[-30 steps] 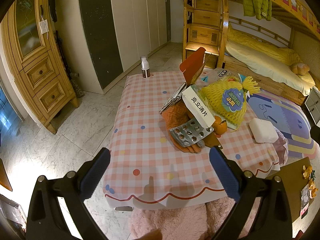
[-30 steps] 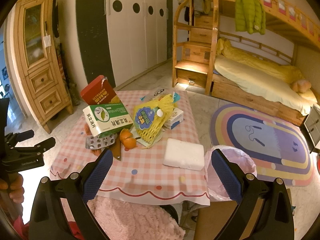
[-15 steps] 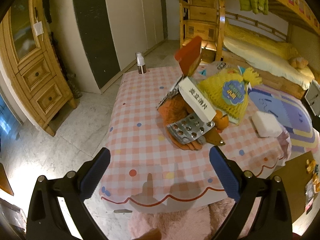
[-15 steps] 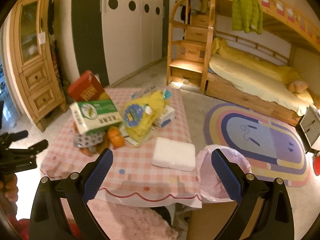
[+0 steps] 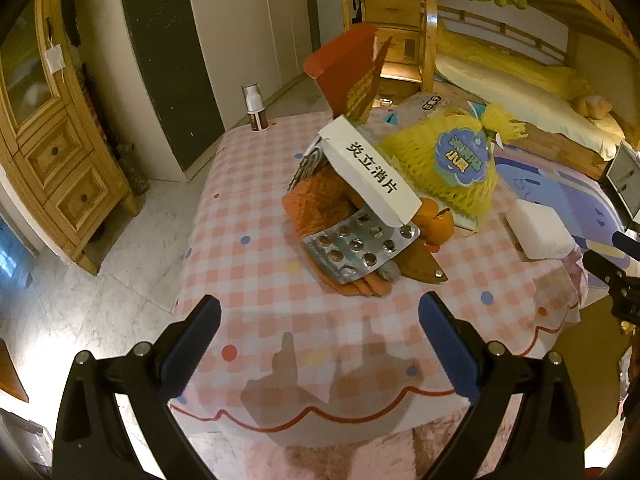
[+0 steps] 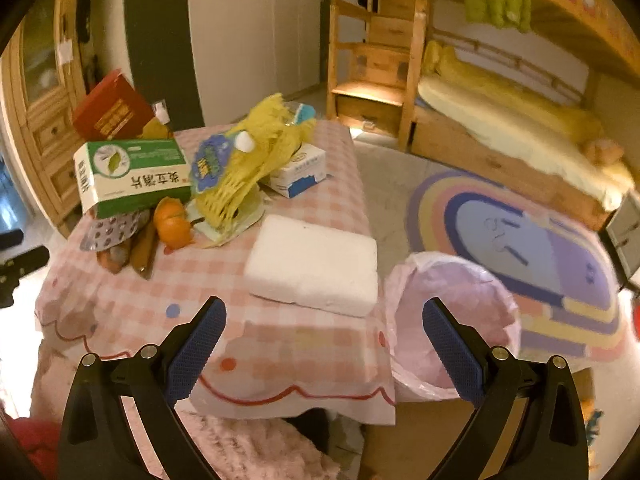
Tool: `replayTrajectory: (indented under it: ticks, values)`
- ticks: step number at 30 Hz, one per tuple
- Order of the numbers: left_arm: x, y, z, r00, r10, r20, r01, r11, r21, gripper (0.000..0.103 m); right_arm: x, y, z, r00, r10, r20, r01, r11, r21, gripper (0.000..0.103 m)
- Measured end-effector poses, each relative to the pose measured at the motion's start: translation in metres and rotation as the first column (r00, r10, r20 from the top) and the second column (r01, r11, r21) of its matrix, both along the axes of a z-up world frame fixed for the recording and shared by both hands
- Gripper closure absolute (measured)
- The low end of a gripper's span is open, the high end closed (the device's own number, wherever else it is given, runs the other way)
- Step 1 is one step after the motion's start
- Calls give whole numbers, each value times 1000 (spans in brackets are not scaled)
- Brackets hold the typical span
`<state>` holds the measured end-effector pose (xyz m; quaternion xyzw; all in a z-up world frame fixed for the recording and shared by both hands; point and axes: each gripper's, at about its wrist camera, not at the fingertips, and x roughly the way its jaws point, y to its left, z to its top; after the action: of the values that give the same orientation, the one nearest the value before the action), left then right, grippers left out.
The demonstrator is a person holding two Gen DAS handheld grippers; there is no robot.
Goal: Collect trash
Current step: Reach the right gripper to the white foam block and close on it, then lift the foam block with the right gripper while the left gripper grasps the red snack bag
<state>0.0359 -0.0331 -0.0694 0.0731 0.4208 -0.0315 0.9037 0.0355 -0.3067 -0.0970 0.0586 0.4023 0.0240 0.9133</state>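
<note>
With jaws wide and empty, both the left gripper (image 5: 319,334) and right gripper (image 6: 324,334) are being brought closer to the desk (image 6: 280,344), the foam block (image 6: 314,265) at frame centre being neared beside the lined bin (image 6: 452,300), so collection is judged just starting.

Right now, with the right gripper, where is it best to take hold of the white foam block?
Probably across its short sides, from above. The white foam block lies flat near the table's corner, clear of the pile, and the open right gripper already hovers before it.
</note>
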Motion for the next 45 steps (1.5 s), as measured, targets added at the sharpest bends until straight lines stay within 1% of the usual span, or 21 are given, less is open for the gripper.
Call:
replayTrajectory:
  ticks: [2,3,4,6,7,8,9,11,14,18,20,23,25,26,28,30,34,37,41,42,45]
  values:
    - [4,-5,-3,1000,-2,0,2,1000,2,7,6,-9,-8,1000,0,-6,0,1000,3,8]
    - [6,-8,-4,1000,-5,-1,5,1000,2,7,13,-14,-17,999,26,-25,-26,1000,10,11]
    - [8,-10,-6,1000,-8,-1,8,1000,2,7,13,-14,-17,999,26,-25,-26,1000,10,11]
    - [12,-15,-9,1000,-14,1,14,1000,5,7,20,-19,-29,997,66,-28,-65,997,38,12]
    - [15,-17,-10,1000,-17,1,17,1000,5,7,20,-19,-29,997,66,-28,-65,997,38,16]
    - [16,-19,-11,1000,-18,-1,18,1000,8,7,22,-19,-32,997,73,-32,-72,996,43,24]
    - [18,-20,-13,1000,-18,-2,18,1000,9,7,26,-20,-36,996,81,-40,-79,996,48,39]
    - [22,-22,-16,1000,-18,-8,18,1000,9,7,32,-24,-43,994,86,-60,-83,995,59,39]
    - [24,-24,-20,1000,-20,-19,21,1000,6,7,41,-28,-51,991,119,-63,-113,989,91,38]
    - [25,-23,-22,999,-26,-29,25,1000,-12,7,52,-28,-56,986,150,-72,-140,982,124,38]
    - [25,-22,-21,999,-27,-31,27,999,-19,7,54,-22,-55,982,180,-64,-170,976,136,40]
    - [26,-16,-21,999,-9,-33,8,1000,-29,7,54,-10,-48,975,219,-46,-212,969,127,49]
    - [26,-10,-21,999,0,-39,-1,999,-47,7,55,0,-44,970,239,-46,-232,965,121,67]
    - [26,-9,-21,999,-1,-38,-1,999,-52,7,55,3,-43,970,240,-46,-233,965,117,73]
    - [25,-7,-19,1000,2,-29,-4,999,-51,7,53,10,-40,970,236,-52,-230,968,97,78]
    - [23,-4,-16,1000,8,-16,-9,999,-45,7,51,17,-36,973,229,-43,-226,972,68,80]
    - [20,-3,-9,1000,-1,14,1,999,-42,7,32,19,-19,982,186,-10,-186,981,59,81]
    - [18,-4,-4,999,-5,33,6,999,-49,7,19,19,-7,987,158,11,-158,987,29,81]
    - [23,1,11,997,-23,69,30,994,-105,7,-2,10,12,993,111,48,-111,994,0,81]
    - [26,1,18,996,-32,86,42,993,-113,9,-4,9,16,993,106,54,-106,994,-1,81]
    - [39,-1,40,988,-56,145,71,992,-102,17,-8,5,27,993,92,77,-92,996,-4,81]
